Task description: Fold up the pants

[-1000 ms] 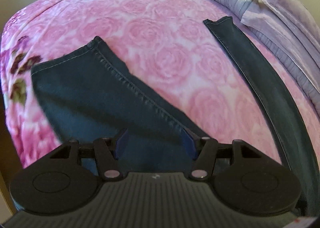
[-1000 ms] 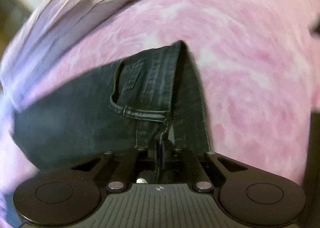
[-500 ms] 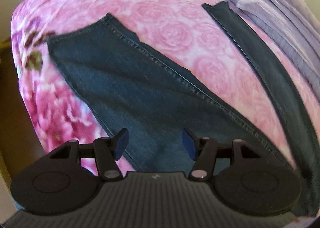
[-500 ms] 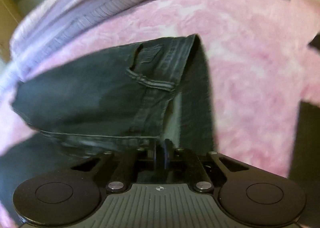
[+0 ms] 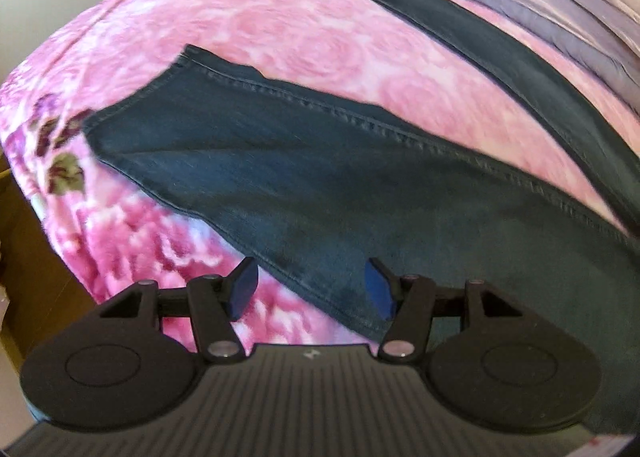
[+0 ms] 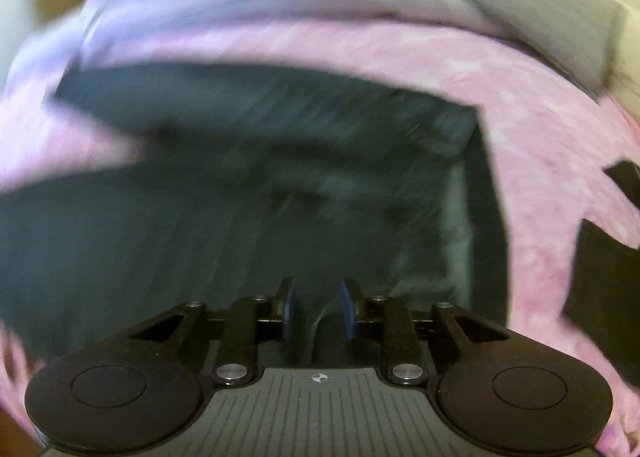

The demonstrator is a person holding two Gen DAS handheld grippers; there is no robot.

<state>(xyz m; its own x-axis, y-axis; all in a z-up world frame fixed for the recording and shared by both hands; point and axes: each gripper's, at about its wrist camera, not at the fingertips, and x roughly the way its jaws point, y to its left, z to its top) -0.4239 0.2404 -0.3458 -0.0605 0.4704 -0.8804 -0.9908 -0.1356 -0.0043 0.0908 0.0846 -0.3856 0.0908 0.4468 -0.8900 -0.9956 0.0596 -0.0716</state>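
Right fingers [image 6: 289,311] now parting, off the denim pinched a moment ago; waist end of the pants [image 6: 240,193] dropped flat on the bed [image 6: 532,153].

Nothing pressed between those pads now, only blurred fabric beneath. Left gripper [image 5: 308,289] unchanged, half apart and empty, hovering above the near leg's outer edge [image 5: 304,185]. Legs splayed apart, second leg [image 5: 520,69] by the lilac bedding [image 5: 560,5]; lengthwise fold not yet made.
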